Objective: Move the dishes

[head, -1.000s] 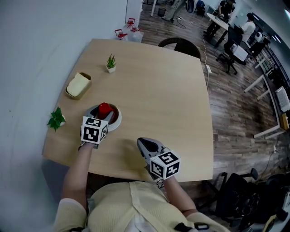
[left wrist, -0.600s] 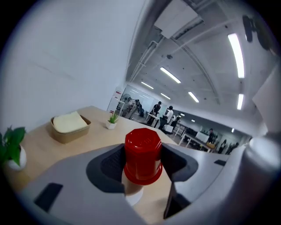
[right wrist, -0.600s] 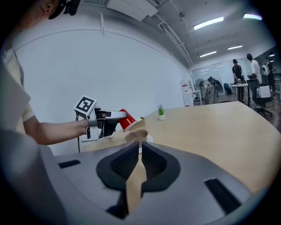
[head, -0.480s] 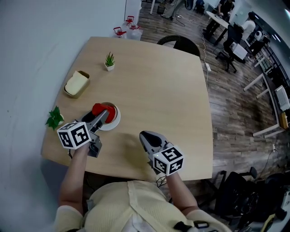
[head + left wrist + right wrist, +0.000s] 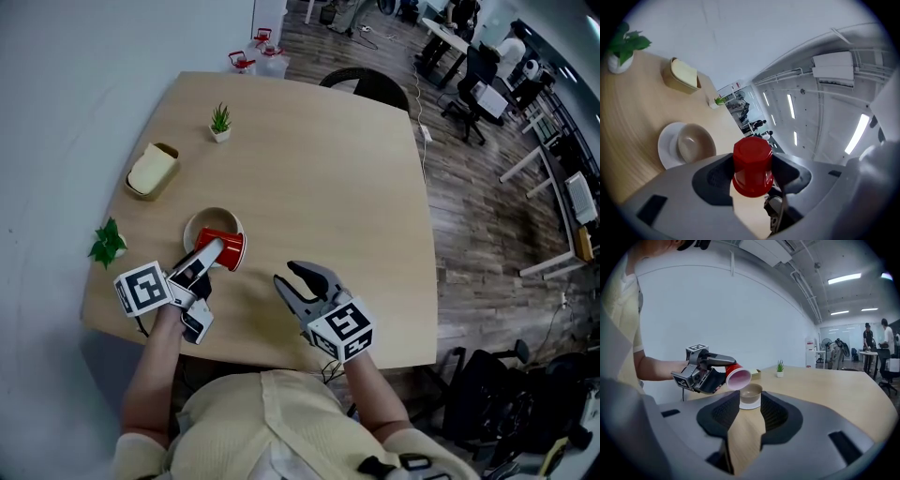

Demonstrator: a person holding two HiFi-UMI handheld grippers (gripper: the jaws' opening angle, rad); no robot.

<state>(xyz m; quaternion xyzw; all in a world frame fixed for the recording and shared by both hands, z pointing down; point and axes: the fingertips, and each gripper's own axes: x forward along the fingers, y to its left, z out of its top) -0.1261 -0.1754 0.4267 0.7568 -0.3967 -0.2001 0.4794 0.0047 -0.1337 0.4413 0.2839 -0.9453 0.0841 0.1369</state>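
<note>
My left gripper (image 5: 214, 251) is shut on a red cup (image 5: 225, 249), which it holds tipped on its side just above the wooden table (image 5: 328, 169). In the left gripper view the red cup (image 5: 752, 166) sits clamped between the jaws, base toward the camera. Just beyond it a tan bowl (image 5: 211, 225) rests on a white saucer (image 5: 665, 146), and the cup is out of the bowl. My right gripper (image 5: 298, 284) hovers open over the table's near side with nothing in it. In its view, the cup's pinkish mouth (image 5: 738, 378) faces the camera above the bowl (image 5: 751, 392).
A tan container with a pale yellow block (image 5: 150, 171) sits at the left. A small potted plant (image 5: 219, 122) stands further back, another plant (image 5: 106, 242) at the left edge. A dark chair (image 5: 366, 86) is at the far side. The white wall runs along the left.
My left gripper has lifted the red cup out of the bowl, tipped it sideways and brought it nearer and to the right. The right gripper shifted slightly left.
</note>
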